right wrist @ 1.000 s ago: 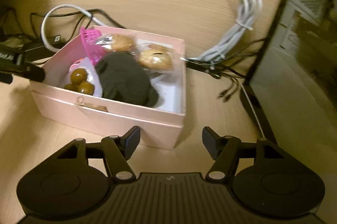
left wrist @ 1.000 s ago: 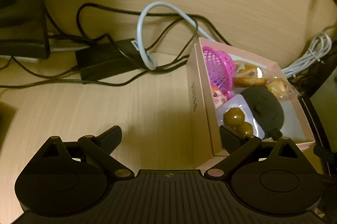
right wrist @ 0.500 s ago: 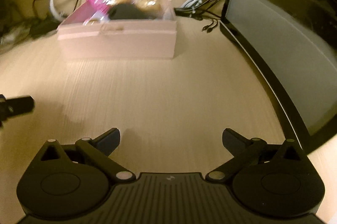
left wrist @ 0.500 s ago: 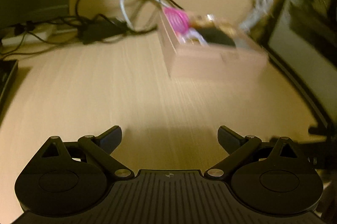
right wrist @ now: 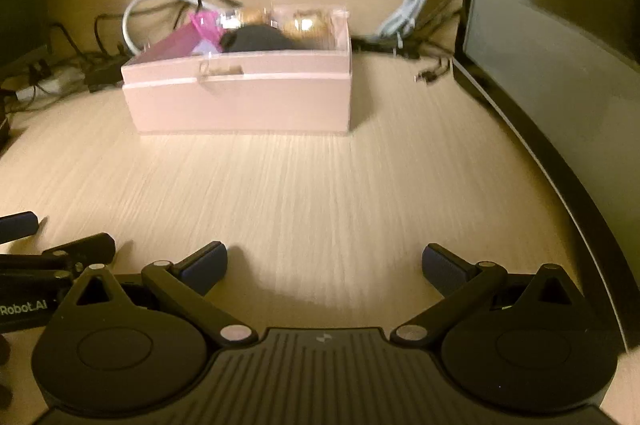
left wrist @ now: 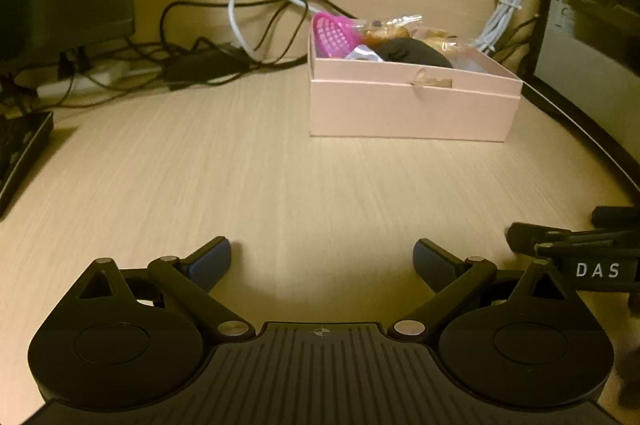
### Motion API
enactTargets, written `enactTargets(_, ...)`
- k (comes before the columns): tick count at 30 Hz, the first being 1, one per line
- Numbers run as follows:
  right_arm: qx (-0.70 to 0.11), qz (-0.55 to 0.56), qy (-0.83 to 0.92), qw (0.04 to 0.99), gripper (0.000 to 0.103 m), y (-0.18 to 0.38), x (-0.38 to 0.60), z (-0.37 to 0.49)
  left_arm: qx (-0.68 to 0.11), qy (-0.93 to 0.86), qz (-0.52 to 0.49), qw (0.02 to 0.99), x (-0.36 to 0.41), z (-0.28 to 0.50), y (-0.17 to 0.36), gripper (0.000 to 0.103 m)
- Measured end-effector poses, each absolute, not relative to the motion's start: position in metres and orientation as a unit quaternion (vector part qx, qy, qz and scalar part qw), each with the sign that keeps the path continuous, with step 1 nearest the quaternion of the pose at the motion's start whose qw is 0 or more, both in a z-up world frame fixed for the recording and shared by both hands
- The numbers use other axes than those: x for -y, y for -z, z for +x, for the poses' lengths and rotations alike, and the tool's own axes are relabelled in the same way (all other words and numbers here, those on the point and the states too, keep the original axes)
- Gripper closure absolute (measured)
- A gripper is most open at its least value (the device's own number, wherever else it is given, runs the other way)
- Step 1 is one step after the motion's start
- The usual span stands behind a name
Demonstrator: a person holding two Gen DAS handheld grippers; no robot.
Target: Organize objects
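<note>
Pink box (left wrist: 412,105) on the desk (left wrist: 256,185) looks packed: basket (left wrist: 332,35), snacks, dark cloth. My left gripper (left wrist: 322,259) and right gripper (right wrist: 324,263) both gape, empty, well short. Little seems left.

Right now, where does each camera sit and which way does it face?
Left wrist: sits on the left gripper, angled down across the desk at the pink box; its open fingers show, and the right gripper pokes in at the right edge.
Right wrist: sits on the right gripper, facing the same box beside a dark screen; its open fingers show, and the left gripper enters at the left edge.
Shared: box, desk, white cable bundle, each other's gripper.
</note>
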State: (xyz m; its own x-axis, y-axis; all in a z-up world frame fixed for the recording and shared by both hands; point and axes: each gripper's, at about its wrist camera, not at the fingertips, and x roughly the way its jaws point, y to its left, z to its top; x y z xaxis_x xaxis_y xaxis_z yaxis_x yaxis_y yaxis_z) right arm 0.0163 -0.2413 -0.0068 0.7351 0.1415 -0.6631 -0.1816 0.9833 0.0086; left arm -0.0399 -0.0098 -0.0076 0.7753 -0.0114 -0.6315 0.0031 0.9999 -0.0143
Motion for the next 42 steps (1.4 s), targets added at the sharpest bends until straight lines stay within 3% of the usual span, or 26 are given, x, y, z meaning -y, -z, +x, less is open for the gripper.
enactTargets(42, -0.339, -0.030, -0.100, 0.935, 0.000, 0.010, 0.249, 0.025, -0.339, -0.015, 0.002, 0.941, 0.015, -0.025, 0.009, 0.001)
